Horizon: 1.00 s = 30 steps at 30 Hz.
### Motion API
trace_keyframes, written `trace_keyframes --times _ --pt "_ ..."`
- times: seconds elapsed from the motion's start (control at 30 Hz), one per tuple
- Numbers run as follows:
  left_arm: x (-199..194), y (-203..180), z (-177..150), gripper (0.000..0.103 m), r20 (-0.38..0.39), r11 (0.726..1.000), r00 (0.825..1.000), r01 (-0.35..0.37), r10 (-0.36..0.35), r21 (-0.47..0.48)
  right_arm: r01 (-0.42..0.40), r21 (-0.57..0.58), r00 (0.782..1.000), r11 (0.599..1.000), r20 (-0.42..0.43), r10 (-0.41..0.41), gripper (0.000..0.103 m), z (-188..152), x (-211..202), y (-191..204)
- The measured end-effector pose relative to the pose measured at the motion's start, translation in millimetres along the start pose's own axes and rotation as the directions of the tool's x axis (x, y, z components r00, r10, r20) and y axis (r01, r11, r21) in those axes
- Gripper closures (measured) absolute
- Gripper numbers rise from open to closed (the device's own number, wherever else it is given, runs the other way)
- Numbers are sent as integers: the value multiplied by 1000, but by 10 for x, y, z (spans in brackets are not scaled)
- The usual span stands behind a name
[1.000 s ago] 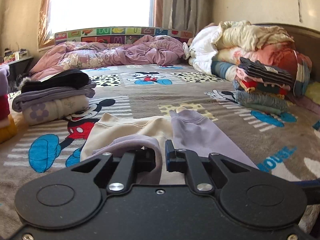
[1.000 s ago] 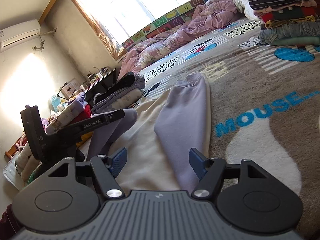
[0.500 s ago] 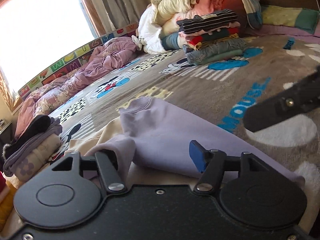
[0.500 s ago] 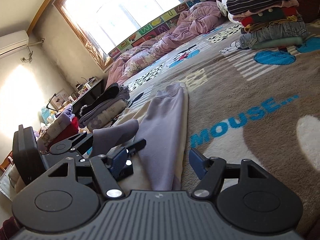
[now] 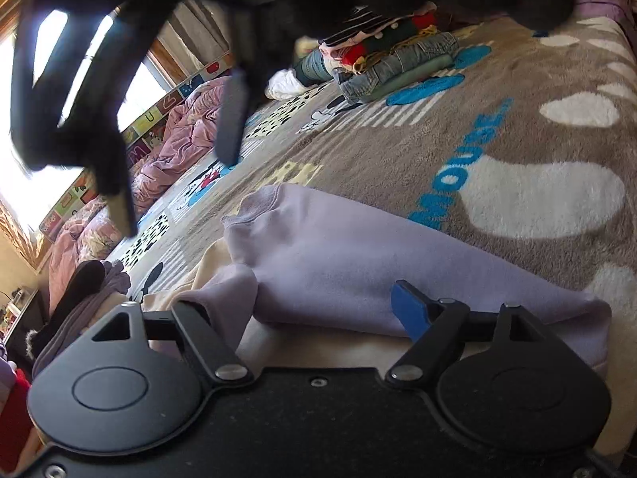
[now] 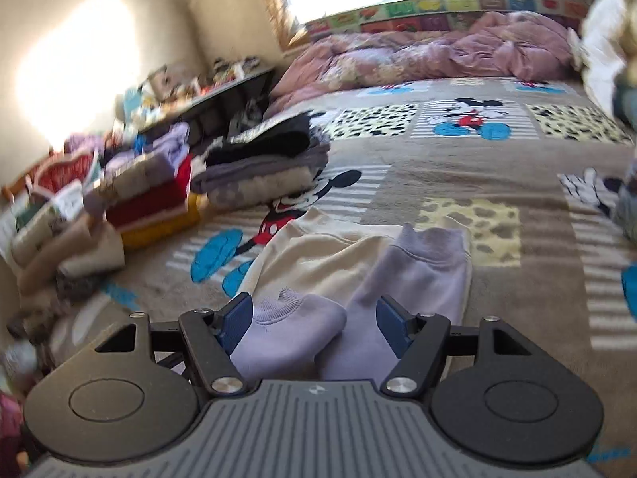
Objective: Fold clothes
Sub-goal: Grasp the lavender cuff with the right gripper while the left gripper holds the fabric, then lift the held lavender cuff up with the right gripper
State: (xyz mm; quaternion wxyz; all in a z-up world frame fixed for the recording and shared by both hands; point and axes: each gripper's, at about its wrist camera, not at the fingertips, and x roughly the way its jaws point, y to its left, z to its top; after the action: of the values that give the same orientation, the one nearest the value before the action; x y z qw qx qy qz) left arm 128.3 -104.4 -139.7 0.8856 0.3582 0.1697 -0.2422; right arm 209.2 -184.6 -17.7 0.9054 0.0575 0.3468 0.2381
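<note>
Lilac sleeve [image 5: 235,298] now free of just-widened left tongs [image 5: 302,310], right tongs [image 6: 314,324] equally agape as before.

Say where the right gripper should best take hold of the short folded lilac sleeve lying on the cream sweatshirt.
Probably at the ribbed cuff of the lilac sleeve, coming from above and the near side. The cuff lies free on the cream sweatshirt, thick enough to pinch, and the open right gripper already hangs over it.
</note>
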Motion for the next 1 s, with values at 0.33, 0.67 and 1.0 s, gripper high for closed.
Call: trace_keyframes --times 0.33,0.67,1.0 --pt "56 -77 53 22 -29 999 999 -28 29 32 -52 -390 900 919 -418 -126 34 498 959 929" --pt "41 -65 54 22 -32 999 999 -31 32 33 -75 -639 768 766 -526 -364 55 259 1445 1315" --pt "17 -24 35 21 -30 999 999 -44 44 24 -1 -507 882 862 -407 -238 90 537 996 1004"
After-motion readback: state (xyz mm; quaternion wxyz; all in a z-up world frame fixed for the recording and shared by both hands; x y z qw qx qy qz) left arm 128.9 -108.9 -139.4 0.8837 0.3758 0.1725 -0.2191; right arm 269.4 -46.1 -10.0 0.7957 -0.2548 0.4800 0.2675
